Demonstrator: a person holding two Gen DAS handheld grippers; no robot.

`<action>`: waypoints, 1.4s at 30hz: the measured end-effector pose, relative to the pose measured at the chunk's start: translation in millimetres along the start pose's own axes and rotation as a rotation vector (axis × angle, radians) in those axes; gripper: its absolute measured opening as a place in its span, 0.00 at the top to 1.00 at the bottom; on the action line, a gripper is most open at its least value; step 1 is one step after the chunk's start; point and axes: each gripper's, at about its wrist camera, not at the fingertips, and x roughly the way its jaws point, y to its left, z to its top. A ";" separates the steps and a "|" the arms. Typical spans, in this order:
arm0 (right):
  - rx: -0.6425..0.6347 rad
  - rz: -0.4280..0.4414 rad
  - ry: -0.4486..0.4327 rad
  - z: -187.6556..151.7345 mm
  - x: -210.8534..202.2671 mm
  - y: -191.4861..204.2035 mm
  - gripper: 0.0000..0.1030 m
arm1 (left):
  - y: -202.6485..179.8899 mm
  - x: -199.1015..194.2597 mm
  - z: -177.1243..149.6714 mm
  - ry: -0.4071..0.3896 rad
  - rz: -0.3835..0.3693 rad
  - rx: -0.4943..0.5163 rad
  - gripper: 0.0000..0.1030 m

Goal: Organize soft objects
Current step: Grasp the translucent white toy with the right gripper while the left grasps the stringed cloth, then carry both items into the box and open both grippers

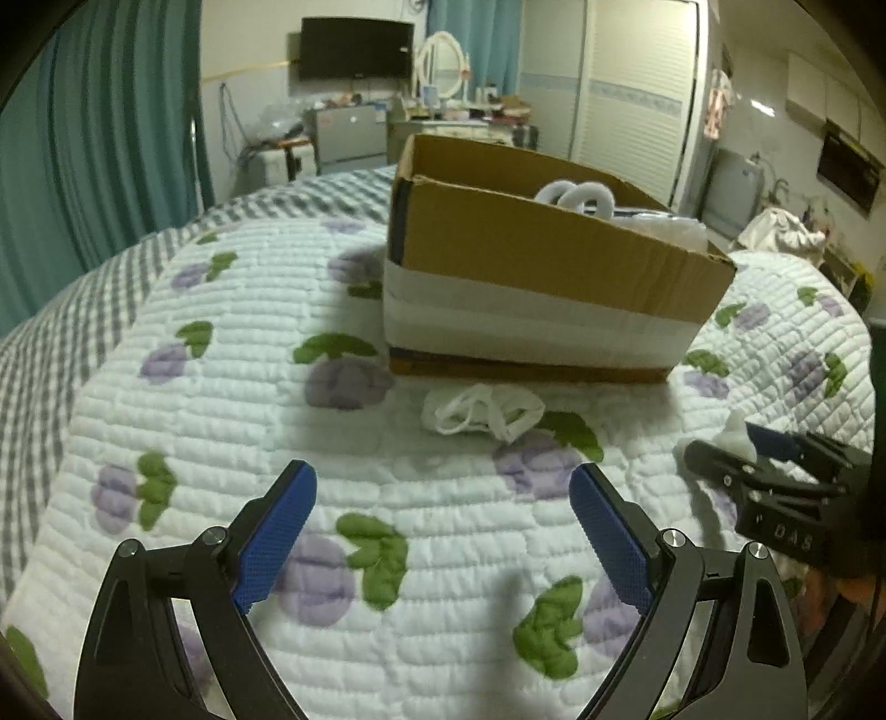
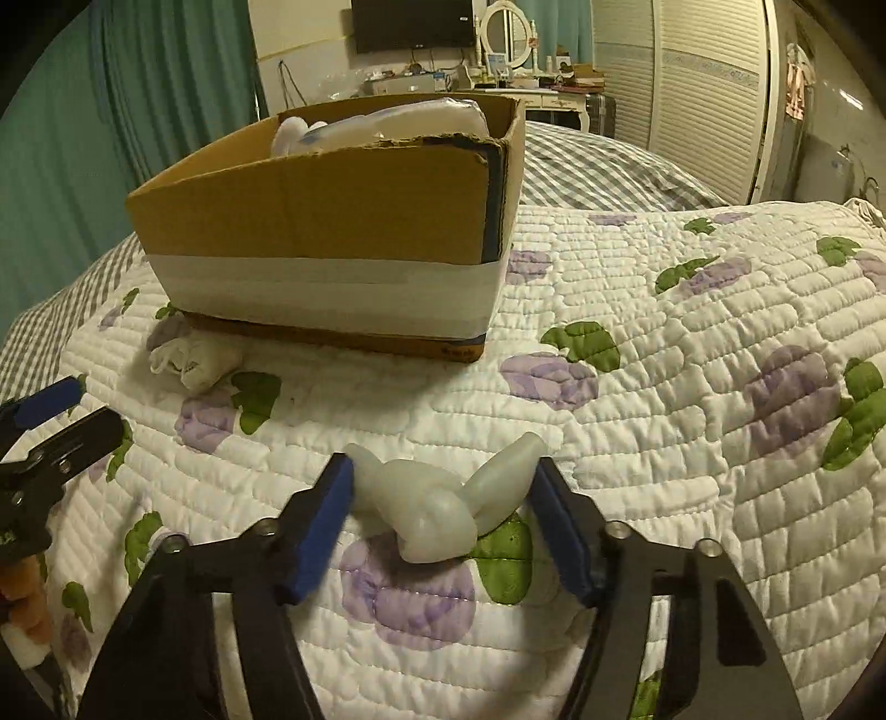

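Observation:
A cardboard box [image 1: 531, 249] with white tape stands on the quilted bed and holds white soft items [image 1: 576, 196]; it also shows in the right wrist view [image 2: 332, 221]. A crumpled white cloth [image 1: 482, 412] lies in front of the box, seen too in the right wrist view [image 2: 194, 360]. My left gripper [image 1: 443, 498] is open and empty above the quilt. My right gripper [image 2: 440, 487] has its blue pads against both ends of a pale, translucent soft toy [image 2: 437, 507] that rests on the quilt. The right gripper shows in the left wrist view [image 1: 736, 443] with white material between its fingers.
The quilt [image 1: 221, 443] has purple flowers and green leaves. A grey checked blanket [image 2: 598, 166] lies behind the box. Teal curtains [image 1: 99, 138], a wall TV [image 1: 357, 47], a cluttered dresser and a white wardrobe [image 2: 714, 83] stand beyond the bed.

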 end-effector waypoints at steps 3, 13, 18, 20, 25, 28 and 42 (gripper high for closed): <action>-0.021 -0.007 -0.018 1.5 -1.4 7.2 0.57 | -1.2 7.2 4.3 0.007 -0.005 -0.005 0.08; 0.021 0.030 -0.057 7.7 -11.1 3.0 0.72 | -4.0 25.2 12.2 0.026 -0.042 -0.015 0.10; 0.010 0.034 -0.090 11.5 -21.7 5.3 0.73 | -6.7 38.1 18.9 0.024 -0.054 -0.010 0.10; 0.016 0.044 -0.097 12.5 -25.3 4.1 0.73 | -8.5 43.4 22.2 0.021 -0.061 0.000 0.12; 0.014 0.044 -0.106 12.3 -29.4 4.7 0.72 | -9.2 58.8 24.3 0.066 -0.087 0.008 0.43; 0.009 0.045 -0.108 11.5 -30.8 6.2 0.72 | -8.6 52.6 21.6 0.051 -0.091 0.020 0.45; -0.023 0.074 -0.154 5.4 -75.6 14.0 0.72 | -14.2 -41.7 19.3 -0.020 -0.127 0.070 0.46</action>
